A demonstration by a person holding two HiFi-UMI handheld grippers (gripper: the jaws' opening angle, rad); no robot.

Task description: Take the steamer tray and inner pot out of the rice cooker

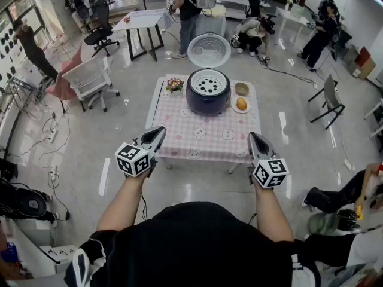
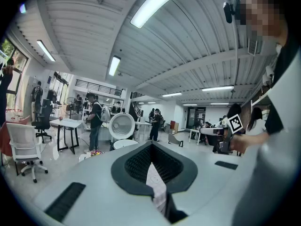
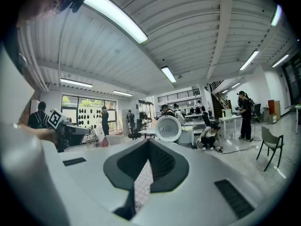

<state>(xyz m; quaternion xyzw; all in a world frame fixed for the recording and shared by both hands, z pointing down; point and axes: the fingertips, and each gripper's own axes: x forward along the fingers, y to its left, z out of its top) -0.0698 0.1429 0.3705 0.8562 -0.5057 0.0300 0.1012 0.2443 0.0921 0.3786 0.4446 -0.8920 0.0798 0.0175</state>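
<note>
The left tool [image 1: 159, 133], at the lower left of the head view, and the right tool [image 1: 254, 139], at the lower right, are both fully closed and hold nothing. They point about level toward the bench [image 1: 179, 133], apart from every object.

In the middle of the frame, on the far part of the bench, stands the rice cooker [image 1: 208, 93] with its lid [image 1: 209, 50] raised behind it. The white steamer tray [image 1: 207, 84] with holes sits in its mouth. The inner pot must be under the tray and is hidden.

I judge the tray light and stiff, so one tool on its rim should lift it. The pot is probably heavier and smooth. A thin rim slips easily, so it is better to take it at two opposite sides.
</note>
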